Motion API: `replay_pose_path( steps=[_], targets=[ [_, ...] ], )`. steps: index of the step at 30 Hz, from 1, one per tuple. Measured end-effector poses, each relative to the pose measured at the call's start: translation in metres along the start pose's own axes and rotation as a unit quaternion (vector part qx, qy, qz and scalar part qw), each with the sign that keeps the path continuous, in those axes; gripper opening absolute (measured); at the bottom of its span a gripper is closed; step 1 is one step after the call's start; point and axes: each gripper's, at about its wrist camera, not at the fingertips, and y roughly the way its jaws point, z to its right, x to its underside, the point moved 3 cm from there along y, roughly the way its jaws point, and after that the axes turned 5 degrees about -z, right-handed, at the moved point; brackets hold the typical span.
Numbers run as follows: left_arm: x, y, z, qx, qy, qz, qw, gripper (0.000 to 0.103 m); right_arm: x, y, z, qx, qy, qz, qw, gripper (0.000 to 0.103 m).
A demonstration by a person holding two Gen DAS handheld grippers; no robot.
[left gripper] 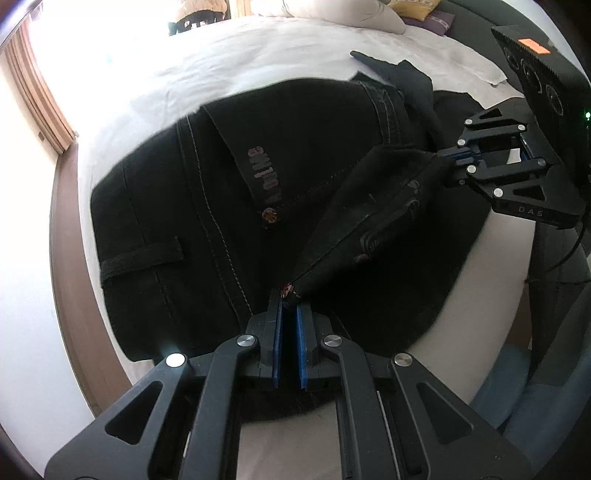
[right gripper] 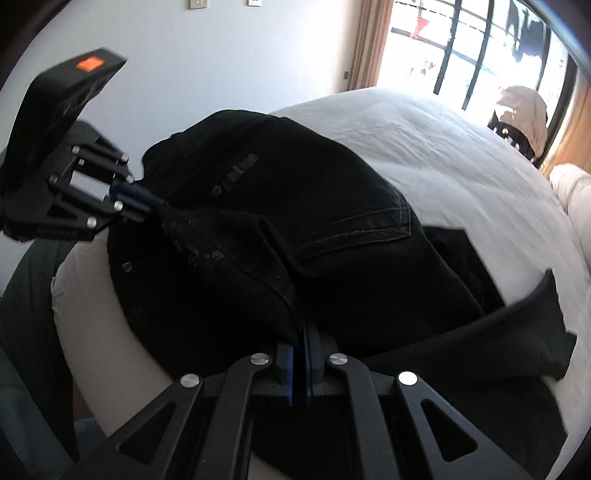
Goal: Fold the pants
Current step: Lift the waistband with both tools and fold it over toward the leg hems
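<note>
Both tools are matte black linkage frames with triangular cut-outs and round silver screw heads at the joints. The left gripper (left gripper: 289, 314) has flat finger pads (left gripper: 277, 347) faced in blue. The right gripper (left gripper: 448, 155) shows the same blue pads, the white letters "DAS" on its frame, a black block behind it with an orange sticker, a green light, and a thin black cable.

The left wrist camera sits just behind the left tool (left gripper: 289, 306), close above the black pants (left gripper: 207, 192) on the bed (left gripper: 258, 55), facing the pillows (left gripper: 332, 11). The right wrist camera looks along the right tool (right gripper: 299, 343) toward the window (right gripper: 461, 44). Both views share the pants, and each shows the other tool.
</note>
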Motion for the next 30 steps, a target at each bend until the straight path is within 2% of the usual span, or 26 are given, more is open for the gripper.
replay_pose_path(
  steps=[4, 12, 14, 23, 30],
  targets=[
    [0.011, 0.0, 0.009, -0.001, -0.008, 0.0, 1.0, 0.005, 0.005, 0.001, -0.01, 0.0, 0.007, -0.001, 1.0, 0.005],
    [0.013, -0.001, 0.031, -0.008, 0.016, -0.001, 0.9998, 0.005, 0.016, 0.005, -0.022, 0.03, -0.021, -0.01, 0.999, 0.005],
    [0.0, 0.005, 0.029, -0.009, 0.017, -0.002, 0.9998, 0.005, 0.018, 0.006, -0.026, 0.037, -0.029, -0.012, 0.999, 0.005],
    [0.002, 0.008, 0.05, -0.002, 0.034, -0.003, 0.9994, 0.005, 0.044, 0.006, -0.034, 0.044, -0.037, -0.02, 0.998, 0.005],
    [0.007, 0.007, 0.044, 0.0, 0.028, 0.0, 0.9996, 0.005, 0.046, 0.009, -0.043, 0.057, -0.052, -0.024, 0.997, 0.005]
  ],
)
